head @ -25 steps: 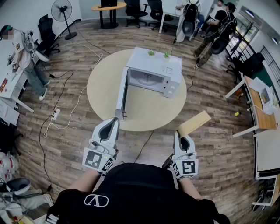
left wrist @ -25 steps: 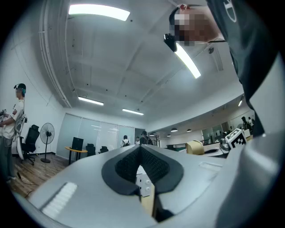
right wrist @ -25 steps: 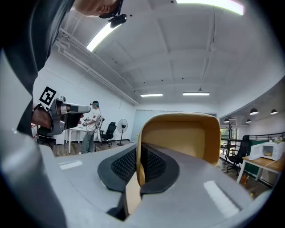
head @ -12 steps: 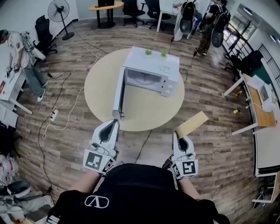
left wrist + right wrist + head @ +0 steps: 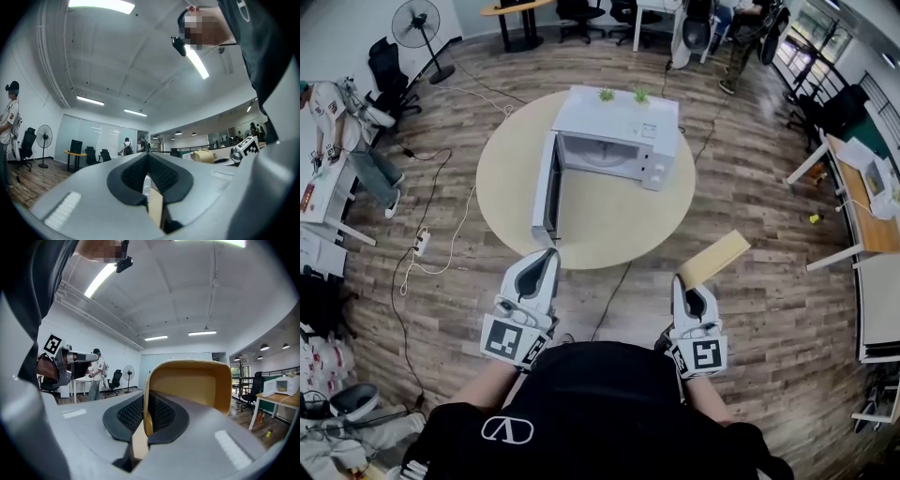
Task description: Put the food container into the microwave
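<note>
Cable is trailed over the wood floor from the 6 o'clock edge of the round tabletop. A microwave is set at the tabletop's 12 o'clock side, with its door swung wide toward 7 o'clock and two small plants on top. The food container is held over the floor, off the tabletop's 5 o'clock edge, its long axis run from 7 toward 1 o'clock. Its near wall is clamped by the right hand-held gripper. The left hand-held gripper is closed on nothing.
</note>
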### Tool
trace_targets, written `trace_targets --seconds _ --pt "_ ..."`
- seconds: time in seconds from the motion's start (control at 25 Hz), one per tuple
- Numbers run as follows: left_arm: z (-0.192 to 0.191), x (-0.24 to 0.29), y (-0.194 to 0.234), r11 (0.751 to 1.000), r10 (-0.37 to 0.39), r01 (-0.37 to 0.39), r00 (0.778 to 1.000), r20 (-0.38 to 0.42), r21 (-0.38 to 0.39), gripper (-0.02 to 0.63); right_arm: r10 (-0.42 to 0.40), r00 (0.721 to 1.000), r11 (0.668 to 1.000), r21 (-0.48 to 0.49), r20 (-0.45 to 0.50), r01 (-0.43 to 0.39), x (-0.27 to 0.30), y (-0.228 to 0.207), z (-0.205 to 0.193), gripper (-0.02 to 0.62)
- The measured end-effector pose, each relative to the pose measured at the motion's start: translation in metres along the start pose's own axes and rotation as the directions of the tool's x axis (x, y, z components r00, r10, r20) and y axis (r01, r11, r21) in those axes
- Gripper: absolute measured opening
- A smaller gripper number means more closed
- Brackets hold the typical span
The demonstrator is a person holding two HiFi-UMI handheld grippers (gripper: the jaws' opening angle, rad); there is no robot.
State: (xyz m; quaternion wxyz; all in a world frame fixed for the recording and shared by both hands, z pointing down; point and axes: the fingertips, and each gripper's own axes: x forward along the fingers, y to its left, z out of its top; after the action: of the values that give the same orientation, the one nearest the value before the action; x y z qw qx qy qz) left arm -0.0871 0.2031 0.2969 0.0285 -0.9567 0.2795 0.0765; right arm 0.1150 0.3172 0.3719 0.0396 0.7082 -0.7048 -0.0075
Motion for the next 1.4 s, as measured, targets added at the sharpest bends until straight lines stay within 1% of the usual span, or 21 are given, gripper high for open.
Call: trace_targets --seconds 0.2,0.4,0.48,0.68,0.8,0.96,1.16,1.4 --pt "-0.012 0.013 -0.028 1.000 -0.003 0.004 0.999 -0.049 0.007 0.000 0.043 0.999 0.998 0.042 -0.007 -0.042 -0.009 -0.014 -0.018 0.012" --pt "-0.026 0.026 -0.055 1.000 0.014 -0.014 0.996 -0.086 0.010 0.000 0.104 0.995 0.994 0.046 0.000 -0.104 -0.012 -0.032 -0.036 0.012" --pt "-0.030 0.028 -0.066 1.000 0.015 -0.013 0.995 -0.102 0.015 0.000 0.116 0.993 0.992 0.049 -0.007 -0.116 -0.012 -0.042 -0.043 0.012" --pt "-0.036 0.034 -0.066 0.999 0.031 -0.029 0.992 -0.123 0.022 0.000 0.120 0.993 0.990 0.073 -0.008 -0.119 0.000 -0.057 -0.051 0.012" --pt "-0.037 0.041 -0.054 0.999 0.040 -0.036 0.992 -0.117 0.029 0.000 0.136 0.991 0.988 0.069 -0.005 -0.136 0.018 -0.055 -0.050 0.012" --pt "-0.043 0.060 -0.025 0.999 0.034 -0.033 0.995 -0.094 0.013 0.000 0.146 0.989 0.988 0.044 0.003 -0.146 0.051 -0.048 -0.041 0.012" --pt "-0.040 0.095 0.031 1.000 0.015 -0.016 0.999 -0.042 -0.004 0.000 0.104 0.995 0.994 0.013 0.008 -0.104 0.100 -0.046 -0.019 0.012" --pt "-0.032 0.140 0.097 1.000 -0.027 0.027 1.000 0.008 -0.010 0.000 0.068 0.998 0.997 -0.043 0.006 -0.067 0.168 -0.044 0.011 0.012"
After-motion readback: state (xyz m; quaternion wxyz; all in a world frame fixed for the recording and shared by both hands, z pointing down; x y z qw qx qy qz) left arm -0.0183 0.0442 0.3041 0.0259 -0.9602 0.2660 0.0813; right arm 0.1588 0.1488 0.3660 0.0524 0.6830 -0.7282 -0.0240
